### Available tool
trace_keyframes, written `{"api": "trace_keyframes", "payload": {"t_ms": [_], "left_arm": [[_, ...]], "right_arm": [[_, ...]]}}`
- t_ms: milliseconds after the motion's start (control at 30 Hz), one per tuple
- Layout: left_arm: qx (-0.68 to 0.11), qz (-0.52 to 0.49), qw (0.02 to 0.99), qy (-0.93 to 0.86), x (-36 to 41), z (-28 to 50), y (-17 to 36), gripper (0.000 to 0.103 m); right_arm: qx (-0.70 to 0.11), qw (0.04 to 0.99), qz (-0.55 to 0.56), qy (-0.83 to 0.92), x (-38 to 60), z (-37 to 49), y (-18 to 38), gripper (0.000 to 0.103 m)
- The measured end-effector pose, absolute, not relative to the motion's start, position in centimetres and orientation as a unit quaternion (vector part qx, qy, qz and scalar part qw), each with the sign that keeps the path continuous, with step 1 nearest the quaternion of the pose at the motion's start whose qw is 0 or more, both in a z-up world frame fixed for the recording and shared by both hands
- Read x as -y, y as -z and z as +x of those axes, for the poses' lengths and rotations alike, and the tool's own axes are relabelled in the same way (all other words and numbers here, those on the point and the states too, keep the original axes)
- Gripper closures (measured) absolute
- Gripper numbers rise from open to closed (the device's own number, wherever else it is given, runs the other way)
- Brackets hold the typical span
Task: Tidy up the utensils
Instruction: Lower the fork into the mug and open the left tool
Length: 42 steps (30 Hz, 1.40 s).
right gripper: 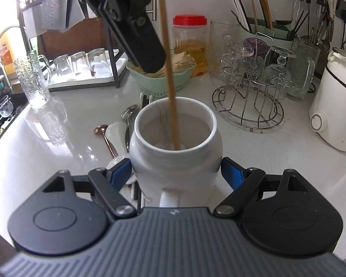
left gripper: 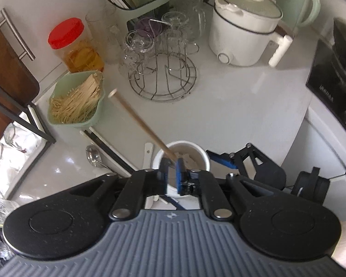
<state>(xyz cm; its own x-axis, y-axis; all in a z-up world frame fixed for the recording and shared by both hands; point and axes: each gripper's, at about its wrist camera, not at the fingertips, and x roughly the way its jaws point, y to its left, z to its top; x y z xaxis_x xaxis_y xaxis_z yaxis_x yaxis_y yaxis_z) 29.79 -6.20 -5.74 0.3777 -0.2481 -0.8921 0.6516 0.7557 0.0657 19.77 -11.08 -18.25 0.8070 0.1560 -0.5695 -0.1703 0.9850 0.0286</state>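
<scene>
Wooden chopstick [right gripper: 170,87] stands almost upright with its lower end inside the white jar [right gripper: 175,159], pinched between the narrowed fingers of the left gripper [left gripper: 172,165]. The right gripper [right gripper: 176,173] straddles the jar, its blue pads touching or just beside the walls; firm contact I cannot confirm. If the left lets go while the stick leans, it may clatter against the rim and tip out. A loose jar could slide into the spoons [right gripper: 126,124] lying beside it on the counter [right gripper: 276,161].
</scene>
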Motion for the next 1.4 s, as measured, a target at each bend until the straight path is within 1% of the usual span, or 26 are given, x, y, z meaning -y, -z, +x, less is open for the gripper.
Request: {"api": "trace_keyframes", "payload": {"t_ms": [67,600,767,1200,1400], "left_arm": [[-0.477,0.199,0.808,0.281,5.8,29.5,5.5,0.085],[-0.432,0.092,0.859,0.259,-0.2,27.2,3.4,0.085],[-0.422,0.063,0.871,0.246,-2.0,26.7,3.5,0.085],[-0.422,0.022,0.88,0.217,-4.9,26.1,8.0,0.085],[-0.432,-0.014,0.878,0.207,-5.9,26.0,10.5,0.085]], "right_arm": [[-0.298,0.95,-0.012,-0.088,11.1,19.8,18.3,0.017],[-0.305,0.947,-0.014,-0.096,11.1,19.9,18.1,0.016],[-0.302,0.948,-0.012,-0.098,11.3,19.8,18.2,0.017],[-0.292,0.951,-0.011,-0.098,11.7,19.5,18.3,0.017],[-0.295,0.951,-0.012,-0.092,13.0,19.9,18.3,0.017]]}}
